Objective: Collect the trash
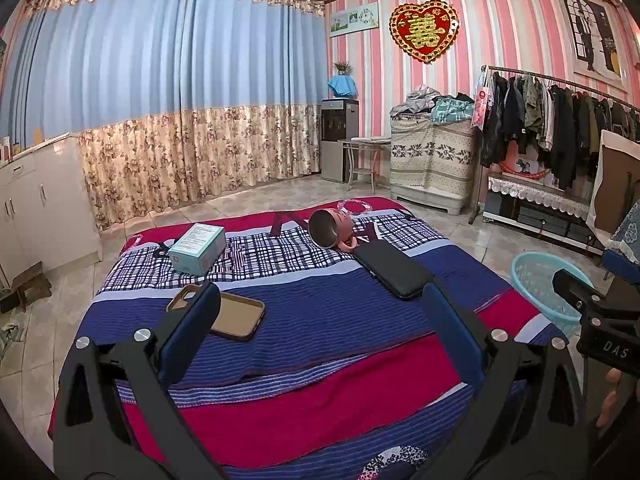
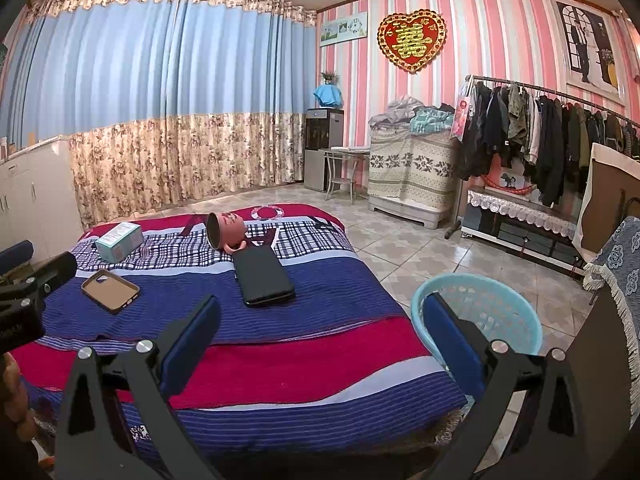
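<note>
A: where's the stuff?
B: on the bed [image 1: 320, 400]: small box [image 1: 197, 249] near the far left corner, tipped mug [image 1: 332, 227] at the far edge, phone case [image 1: 236, 316] left side, black phone [image 1: 394, 271]. Basket [image 2: 500, 312] off the right edge.
A: grippers?
B: left gripper [image 1: 320, 332] and right gripper [image 2: 320, 340] both spread wide, empty.

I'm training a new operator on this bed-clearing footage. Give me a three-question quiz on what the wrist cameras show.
1. True or false: the pink mug stands upright.
2. Which item lies nearest the left claw? A) small box B) tan phone case C) black wallet-like case
3. Fill in: the light blue basket stands on the ____, beside the bed.

Key: 1 false, it lies on its side. 2 B. 3 floor. Both claws, including the right claw, are open and empty.
</note>
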Demonstrator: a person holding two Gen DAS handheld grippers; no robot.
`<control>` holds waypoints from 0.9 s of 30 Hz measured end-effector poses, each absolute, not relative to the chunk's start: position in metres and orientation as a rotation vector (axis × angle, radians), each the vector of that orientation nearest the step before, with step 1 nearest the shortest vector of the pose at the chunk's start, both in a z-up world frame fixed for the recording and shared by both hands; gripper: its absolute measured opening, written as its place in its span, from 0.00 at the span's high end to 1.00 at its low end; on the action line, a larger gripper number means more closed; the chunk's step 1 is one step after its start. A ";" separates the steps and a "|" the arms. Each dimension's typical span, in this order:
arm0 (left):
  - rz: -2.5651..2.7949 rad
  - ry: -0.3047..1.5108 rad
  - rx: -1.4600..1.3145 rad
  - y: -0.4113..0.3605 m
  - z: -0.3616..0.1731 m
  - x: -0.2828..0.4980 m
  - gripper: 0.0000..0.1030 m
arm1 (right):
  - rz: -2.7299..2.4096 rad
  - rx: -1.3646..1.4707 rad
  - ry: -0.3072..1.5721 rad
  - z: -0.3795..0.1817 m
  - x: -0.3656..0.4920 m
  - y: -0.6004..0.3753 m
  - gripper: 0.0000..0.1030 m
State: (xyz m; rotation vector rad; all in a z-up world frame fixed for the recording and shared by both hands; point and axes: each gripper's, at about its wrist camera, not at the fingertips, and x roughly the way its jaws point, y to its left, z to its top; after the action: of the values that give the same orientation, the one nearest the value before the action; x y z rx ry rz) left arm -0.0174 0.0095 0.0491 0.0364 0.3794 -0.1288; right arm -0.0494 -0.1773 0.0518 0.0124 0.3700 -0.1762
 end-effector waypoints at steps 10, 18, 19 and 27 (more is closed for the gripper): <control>-0.128 0.378 0.040 0.010 0.049 -0.017 0.05 | -0.176 0.010 0.370 0.051 -0.048 -0.177 0.04; -0.124 0.379 0.039 0.013 0.047 -0.015 0.05 | -0.177 0.010 0.370 0.051 -0.048 -0.177 0.04; -0.125 0.379 0.037 0.014 0.047 -0.015 0.05 | -0.176 0.010 0.370 0.051 -0.048 -0.177 0.04; -0.122 0.378 0.039 0.014 0.047 -0.015 0.05 | -0.176 0.010 0.370 0.052 -0.048 -0.177 0.04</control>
State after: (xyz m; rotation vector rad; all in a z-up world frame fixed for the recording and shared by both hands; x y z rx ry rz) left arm -0.0145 0.0140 0.0474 0.0391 0.3776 -0.1223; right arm -0.0482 -0.1773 0.0517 0.0100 0.3704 -0.1757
